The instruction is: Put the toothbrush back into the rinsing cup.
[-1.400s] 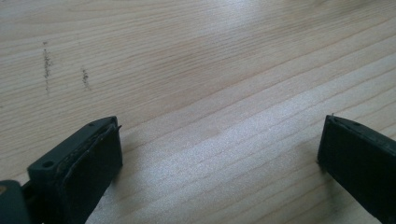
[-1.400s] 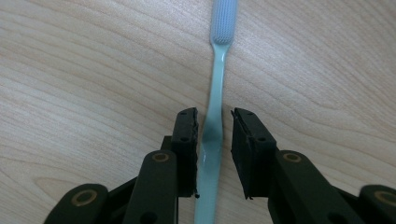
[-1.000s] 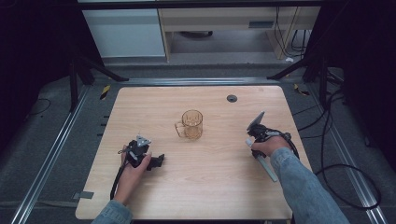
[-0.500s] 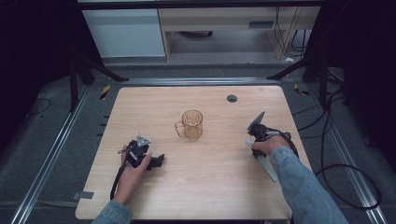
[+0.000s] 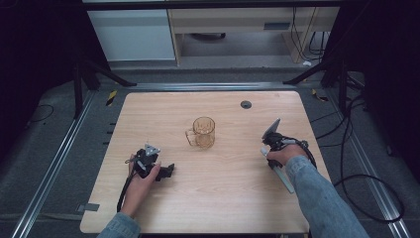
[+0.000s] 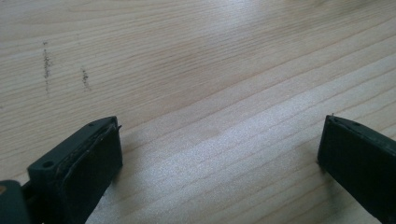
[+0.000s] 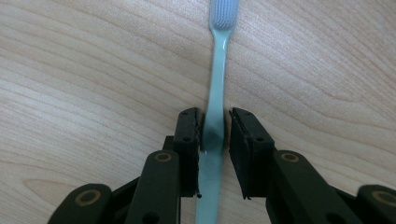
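Little has shifted over the last second, so I judge the lift not yet begun: my right gripper [image 7: 214, 133] stays nearly closed around the pale green toothbrush [image 7: 217, 84] flat on the table [image 5: 237, 198], while my left gripper [image 6: 219, 154] rests wide open, empty.

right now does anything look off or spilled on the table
Nothing stands out. The glass mug stands upright with no spill around it, and the toothbrush lies flat on the wooden table between the right gripper jaws, looking undamaged.
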{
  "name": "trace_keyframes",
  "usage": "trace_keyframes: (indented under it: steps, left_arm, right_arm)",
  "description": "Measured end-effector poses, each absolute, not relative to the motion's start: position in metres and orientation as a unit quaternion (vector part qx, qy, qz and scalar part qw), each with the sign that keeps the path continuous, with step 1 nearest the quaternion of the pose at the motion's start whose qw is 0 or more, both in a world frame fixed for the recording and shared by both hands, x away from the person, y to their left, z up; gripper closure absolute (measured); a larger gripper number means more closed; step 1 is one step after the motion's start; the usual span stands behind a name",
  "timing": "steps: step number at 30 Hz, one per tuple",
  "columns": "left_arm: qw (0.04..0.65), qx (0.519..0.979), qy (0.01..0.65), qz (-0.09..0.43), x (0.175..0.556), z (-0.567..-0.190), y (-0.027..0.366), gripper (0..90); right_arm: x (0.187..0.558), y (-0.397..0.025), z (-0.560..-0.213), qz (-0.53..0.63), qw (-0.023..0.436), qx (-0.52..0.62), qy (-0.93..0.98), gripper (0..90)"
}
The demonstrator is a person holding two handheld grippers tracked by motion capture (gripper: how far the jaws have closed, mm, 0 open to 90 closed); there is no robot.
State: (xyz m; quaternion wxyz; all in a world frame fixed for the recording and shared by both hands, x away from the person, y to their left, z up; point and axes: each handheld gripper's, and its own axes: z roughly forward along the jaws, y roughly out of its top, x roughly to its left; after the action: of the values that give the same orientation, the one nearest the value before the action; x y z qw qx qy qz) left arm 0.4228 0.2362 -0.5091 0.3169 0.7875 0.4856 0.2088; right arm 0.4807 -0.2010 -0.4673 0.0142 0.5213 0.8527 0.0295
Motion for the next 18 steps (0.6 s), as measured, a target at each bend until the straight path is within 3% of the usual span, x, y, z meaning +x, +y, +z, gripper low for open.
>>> trace_keyframes:
  steps: [18]
  left_arm:
    - [0.317, 0.788, 0.485, 0.209, 0.4229, -0.5092, 0.2361, 0.0]
  right_arm:
    - [0.4839, -0.2012, -0.4672, 0.019, 0.011, 0.526, 0.85, 77.7]
